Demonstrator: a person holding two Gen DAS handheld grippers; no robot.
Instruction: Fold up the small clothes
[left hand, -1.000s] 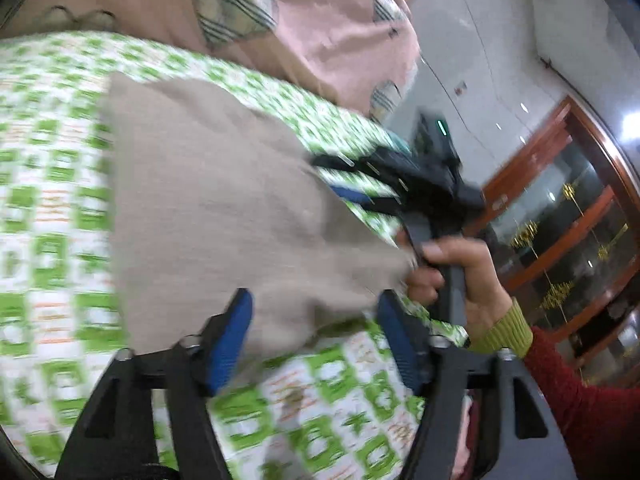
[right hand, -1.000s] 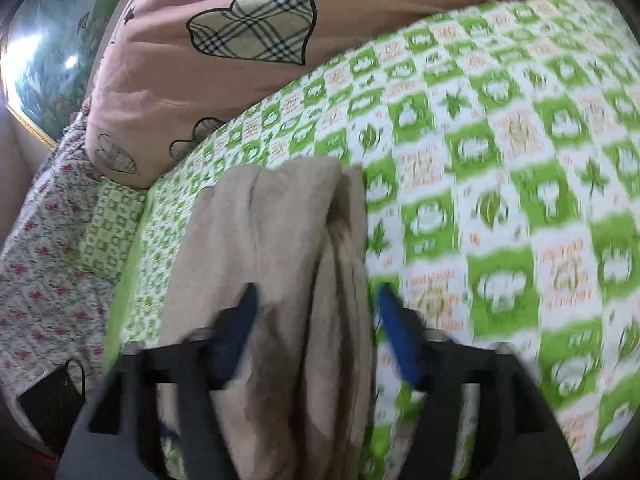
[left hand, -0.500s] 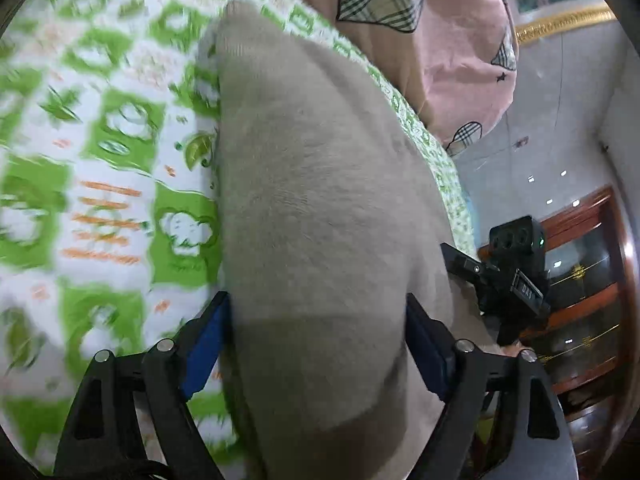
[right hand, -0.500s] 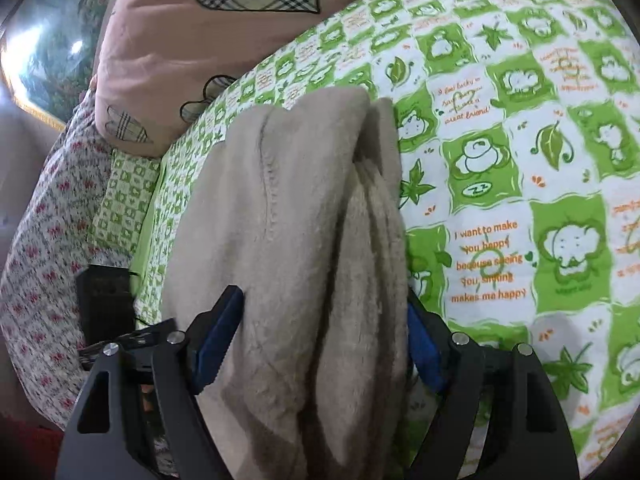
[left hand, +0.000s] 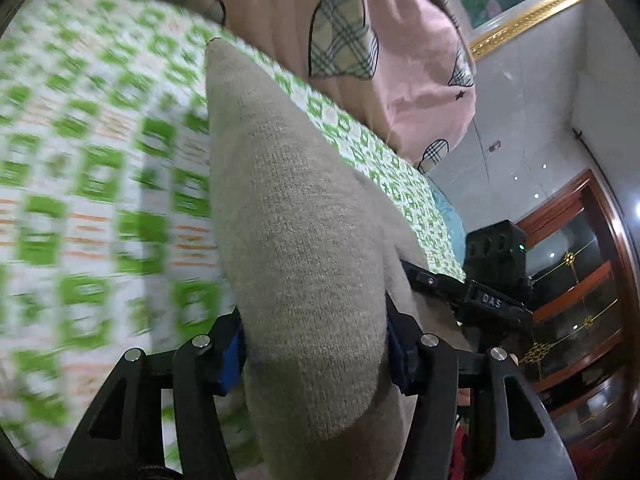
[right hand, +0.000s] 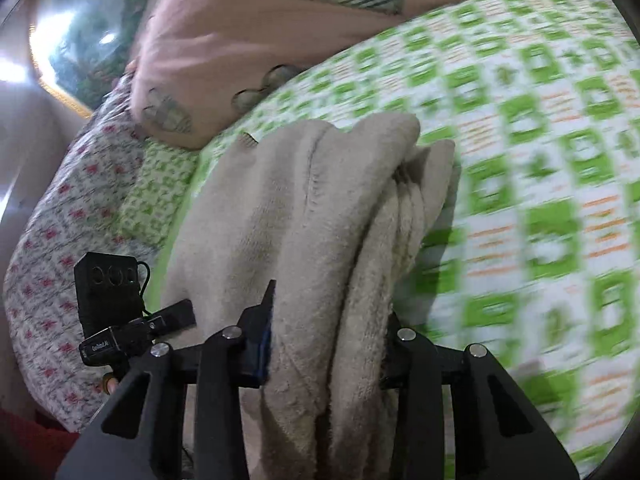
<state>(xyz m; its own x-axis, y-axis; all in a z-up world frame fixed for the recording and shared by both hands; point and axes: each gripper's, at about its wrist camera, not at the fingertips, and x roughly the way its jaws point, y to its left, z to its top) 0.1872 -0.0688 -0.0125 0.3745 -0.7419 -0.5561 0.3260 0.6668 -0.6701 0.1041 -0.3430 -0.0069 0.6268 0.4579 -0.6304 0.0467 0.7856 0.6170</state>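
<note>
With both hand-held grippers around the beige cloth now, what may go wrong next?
1. The right hand-held gripper is closing on several bunched layers of the beige cloth; one layer may slip out and spoil the fold.
2. The left hand-held gripper is closing around a thick roll, so its grip may be shallow.

Beige knit garment (left hand: 304,248) folded, layered; draped lengthwise over the bed.

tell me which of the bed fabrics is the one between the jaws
The plain beige knit garment, bunched between both sets of closing jaws. The green-and-white printed sheet lies beneath it; the pink quilt with plaid hearts sits behind.
</note>
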